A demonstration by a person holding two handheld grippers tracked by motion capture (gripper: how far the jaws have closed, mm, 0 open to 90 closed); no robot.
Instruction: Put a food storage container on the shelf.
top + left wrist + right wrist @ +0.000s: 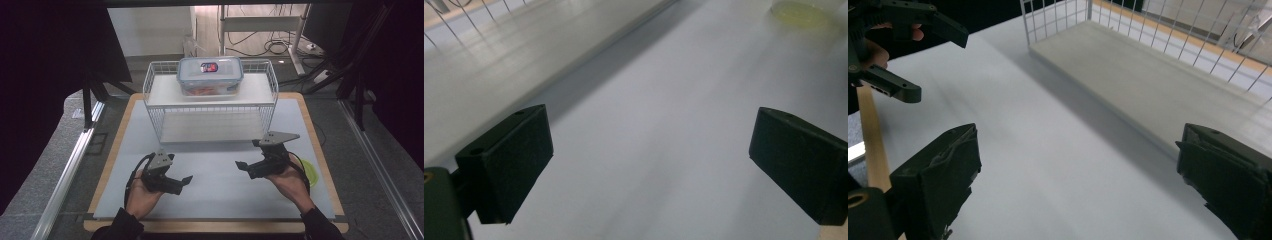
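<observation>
- Left gripper (181, 181): held in the person's left hand (142, 192) over the desk (220, 195), well in front of the rack (210, 107) and toward its left end. Its fingers (506, 165) are spread wide with nothing between them (the left gripper view shows bare desk in the gap). From the right gripper view it appears at the upper left (923, 62), also spread.
- Rack: a white wire frame with two shelves, standing at the middle of the desk's far half. Its lower shelf (1168, 90) is a pale board.
- Box (210, 75): a clear lidded box with a blue rim sits on the rack's upper shelf, about centred; something orange shows inside, too small to make out.
- Right gripper (245, 167): held in the right hand (290, 182), in front of the rack's right end and apart from it. Its fingers (938, 180) are spread wide and hold nothing (the right gripper view looks along the rack's front edge).
- Green disc (311, 172): flat on the desk just beside the right hand, in front of and right of the rack; partly hidden by the hand.
</observation>
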